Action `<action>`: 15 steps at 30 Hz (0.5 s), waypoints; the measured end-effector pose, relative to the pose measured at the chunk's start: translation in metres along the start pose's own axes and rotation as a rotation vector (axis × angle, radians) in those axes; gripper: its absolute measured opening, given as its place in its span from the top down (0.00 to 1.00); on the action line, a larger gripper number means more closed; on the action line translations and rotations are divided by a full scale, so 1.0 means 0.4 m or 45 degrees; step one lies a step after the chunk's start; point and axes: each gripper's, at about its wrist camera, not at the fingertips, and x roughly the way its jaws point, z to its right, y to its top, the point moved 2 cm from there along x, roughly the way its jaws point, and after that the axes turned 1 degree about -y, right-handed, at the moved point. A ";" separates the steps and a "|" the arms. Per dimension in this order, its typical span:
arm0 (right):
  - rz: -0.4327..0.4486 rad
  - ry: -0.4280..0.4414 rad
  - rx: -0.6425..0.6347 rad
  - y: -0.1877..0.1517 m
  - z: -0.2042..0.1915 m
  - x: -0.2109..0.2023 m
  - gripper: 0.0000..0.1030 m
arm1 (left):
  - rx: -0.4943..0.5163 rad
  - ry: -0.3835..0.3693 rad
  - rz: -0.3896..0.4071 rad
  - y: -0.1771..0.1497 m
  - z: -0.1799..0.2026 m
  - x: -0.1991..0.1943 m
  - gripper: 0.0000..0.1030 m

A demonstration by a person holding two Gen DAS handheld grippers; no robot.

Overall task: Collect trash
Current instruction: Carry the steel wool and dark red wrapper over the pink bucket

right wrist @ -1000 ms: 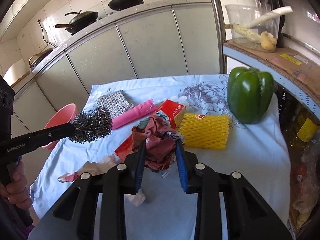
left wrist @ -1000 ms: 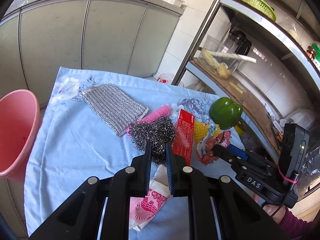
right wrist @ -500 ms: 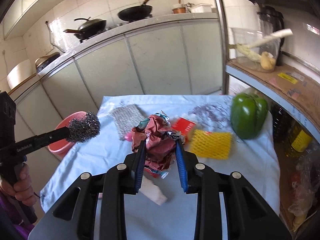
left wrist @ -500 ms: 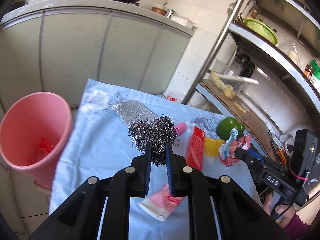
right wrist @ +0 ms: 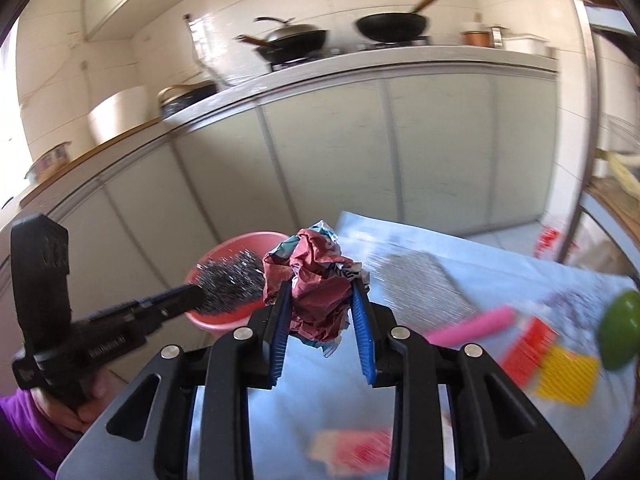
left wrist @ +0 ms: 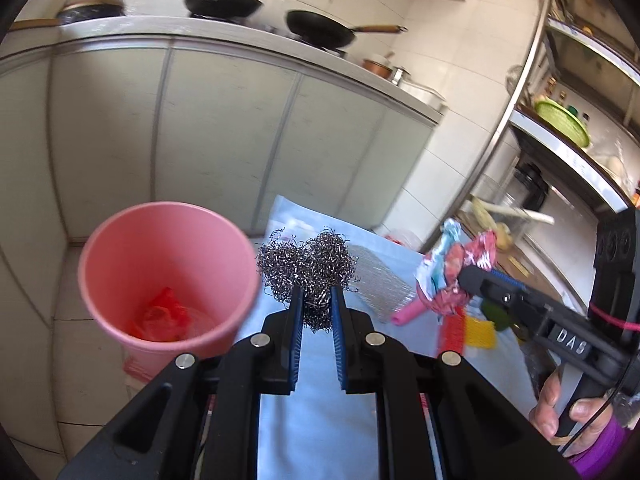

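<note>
You are holding the steel wool (left wrist: pixel 308 268) between the left gripper (left wrist: pixel 317 294)'s fingers, just right of the bin (left wrist: pixel 168 276) — which is standing on the floor beside the table (left wrist: pixel 320 420)'s left edge — and a bag (left wrist: pixel 160 316) is lying in it. The crumpled wrapper (right wrist: pixel 316 284) is sitting between the right gripper (right wrist: pixel 320 292)'s fingers, right of the steel wool and above the table. Behind both on the cloth a mesh pad (right wrist: pixel 420 284) is lying, with a tube (right wrist: pixel 472 324), a box (right wrist: pixel 528 348), a foam net (right wrist: pixel 568 376) and a pepper (right wrist: pixel 620 336) farther right — and the counter is running behind everything.
</note>
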 end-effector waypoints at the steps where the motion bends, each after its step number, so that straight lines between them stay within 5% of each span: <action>1: -0.003 0.016 -0.015 0.010 -0.019 0.014 0.71 | -0.009 0.025 0.012 0.002 -0.023 -0.010 0.88; 15: -0.159 0.166 -0.111 0.050 -0.184 0.243 0.71 | -0.152 0.190 0.025 -0.001 -0.233 -0.029 0.87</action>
